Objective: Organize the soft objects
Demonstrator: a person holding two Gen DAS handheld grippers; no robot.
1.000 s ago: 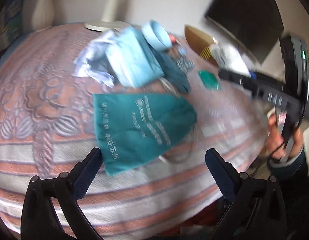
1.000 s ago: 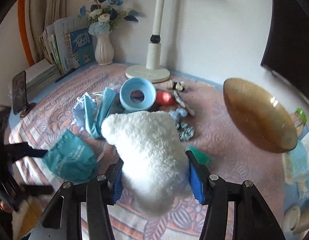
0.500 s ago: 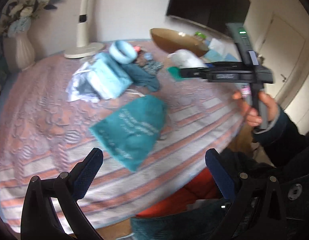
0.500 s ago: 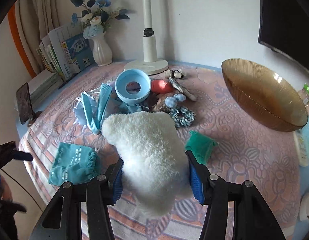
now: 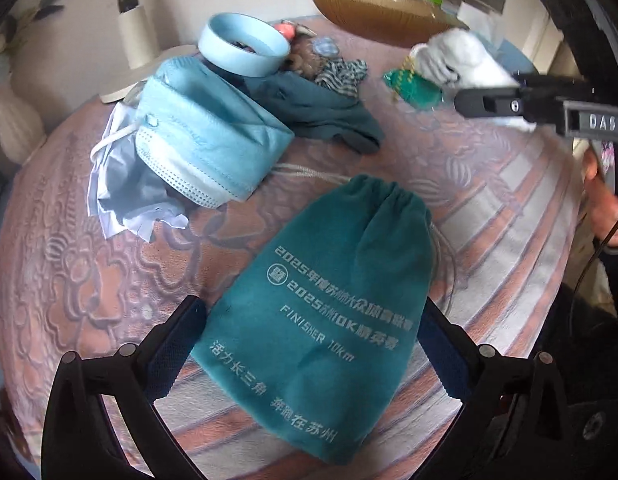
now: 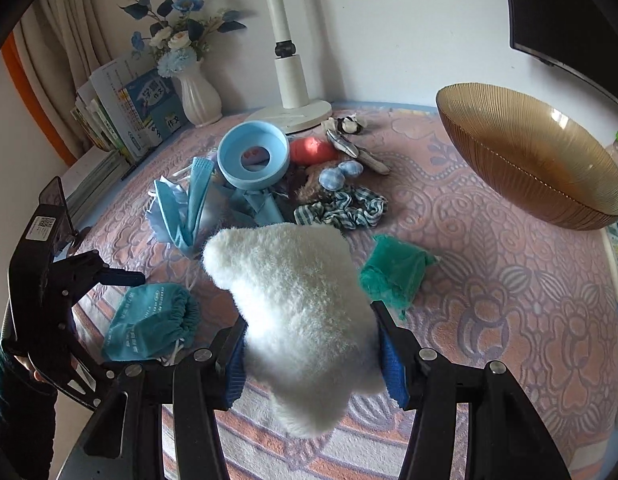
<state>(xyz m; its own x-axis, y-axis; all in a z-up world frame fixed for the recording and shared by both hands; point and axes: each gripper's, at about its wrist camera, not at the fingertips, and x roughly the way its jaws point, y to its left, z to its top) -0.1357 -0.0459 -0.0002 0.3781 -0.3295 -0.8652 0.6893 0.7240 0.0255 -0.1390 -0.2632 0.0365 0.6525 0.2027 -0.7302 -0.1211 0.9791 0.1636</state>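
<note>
A teal drawstring pouch (image 5: pixel 333 312) with white print lies flat on the pink patterned tablecloth (image 5: pixel 89 280). My left gripper (image 5: pixel 309 344) hangs over its lower half with a finger at each side edge. The jaws are closing, and the pads do not visibly squeeze the pouch. My right gripper (image 6: pixel 313 354) is shut on a white fluffy plush piece (image 6: pixel 293 292), held above the table. That piece (image 5: pixel 461 60) also shows at the far right of the left wrist view. The pouch (image 6: pixel 149 320) sits by the table's left front edge.
Blue face masks (image 5: pixel 205 136), a light blue ring (image 6: pixel 253 156), a dark teal cloth (image 5: pixel 321 108), a checked scrunchie (image 6: pixel 341 208) and a small green pouch (image 6: pixel 393 272) lie mid-table. An amber glass bowl (image 6: pixel 541 160) stands at the right. A lamp base (image 6: pixel 293 112), vase (image 6: pixel 197 96) and books (image 6: pixel 125 116) line the back.
My left gripper swung back over the table and dropped down on the teal pouch, which now lies between its fingers; the jaws narrowed a little. My right gripper sank slightly, still holding the plush piece.
</note>
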